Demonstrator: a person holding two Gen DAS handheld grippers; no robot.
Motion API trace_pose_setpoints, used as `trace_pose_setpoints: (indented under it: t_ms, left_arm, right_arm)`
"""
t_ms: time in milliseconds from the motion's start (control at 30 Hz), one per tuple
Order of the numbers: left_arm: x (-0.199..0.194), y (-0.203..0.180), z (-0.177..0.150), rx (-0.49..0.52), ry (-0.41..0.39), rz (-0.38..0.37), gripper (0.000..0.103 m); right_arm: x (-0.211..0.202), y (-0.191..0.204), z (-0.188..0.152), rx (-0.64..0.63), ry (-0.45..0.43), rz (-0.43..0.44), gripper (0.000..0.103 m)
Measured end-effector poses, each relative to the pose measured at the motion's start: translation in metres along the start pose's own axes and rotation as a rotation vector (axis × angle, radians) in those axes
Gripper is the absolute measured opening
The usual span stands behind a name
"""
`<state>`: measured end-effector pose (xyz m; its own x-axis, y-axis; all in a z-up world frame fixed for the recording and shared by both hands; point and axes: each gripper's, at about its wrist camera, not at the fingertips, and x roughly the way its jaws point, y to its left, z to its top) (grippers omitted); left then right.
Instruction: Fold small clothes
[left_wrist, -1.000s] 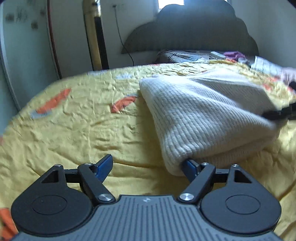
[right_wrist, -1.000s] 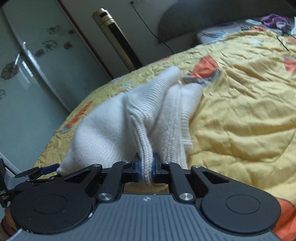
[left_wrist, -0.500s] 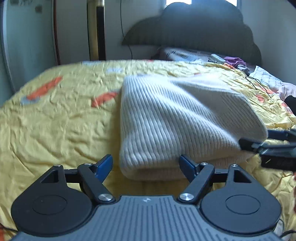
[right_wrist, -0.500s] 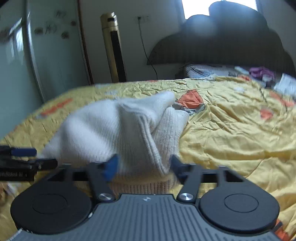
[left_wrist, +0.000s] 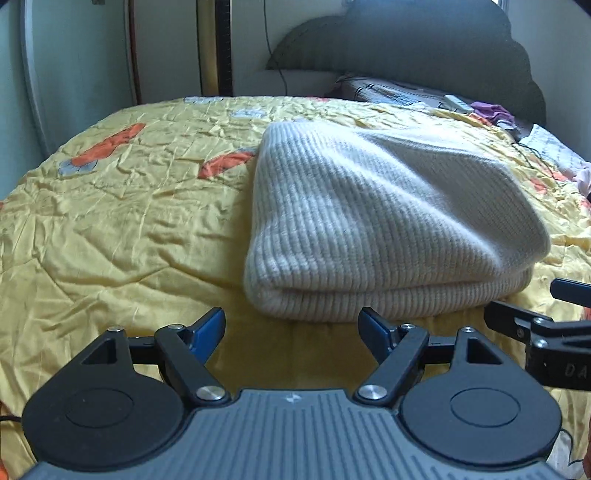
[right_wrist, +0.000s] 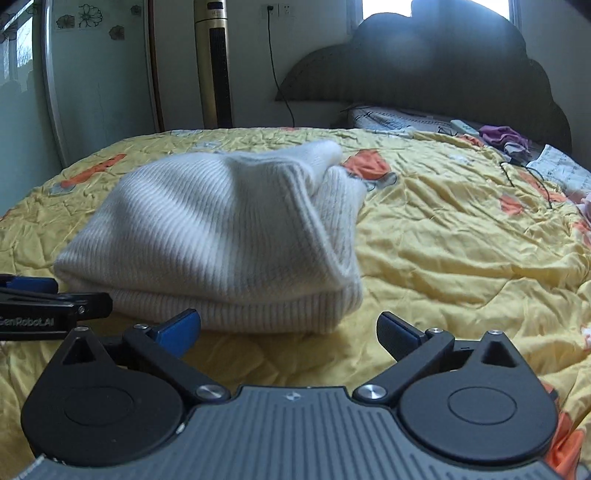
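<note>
My left gripper (left_wrist: 291, 328) and right gripper (right_wrist: 288, 330) both gape empty just short of the folded sweater (left_wrist: 373, 225) on the bed (left_wrist: 122, 206).

Folded ribbed knit garment (left_wrist: 388, 221): cream white, fine lengthwise ribbing.
Quilted bedspread (left_wrist: 129, 221): yellow, with scattered orange patches and small grey-blue flower shapes.
Scalloped padded headboard (right_wrist: 443, 70): dark grey, plain.
Left hand-held gripper (left_wrist: 291, 328): black arms, blue fingertip pads, grey ridged body.
Right hand-held gripper (right_wrist: 288, 328): the same black, blue and grey.
Tall tower fan (right_wrist: 214, 62): gold with a black centre strip.
Crumpled cloth by the pillow (right_wrist: 502, 134): purple.
</note>
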<state>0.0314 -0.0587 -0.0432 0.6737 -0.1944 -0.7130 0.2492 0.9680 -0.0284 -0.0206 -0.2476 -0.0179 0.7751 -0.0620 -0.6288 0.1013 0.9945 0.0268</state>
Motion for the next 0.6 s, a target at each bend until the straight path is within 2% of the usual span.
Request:
trace_pose_setpoints:
  t_ms: [133,600]
  left_arm:
    - [0.0,0.004,-0.005,-0.028,0.019,-0.009,0.079]
    - [-0.006,0.004,-0.021,-0.032,0.007,0.046,0.083]
  right_arm:
    - [-0.002,0.004,-0.004,-0.008,0.017,0.0,0.103]
    - [-0.009,0.005,-0.012,0.002,0.043,0.018,0.103]
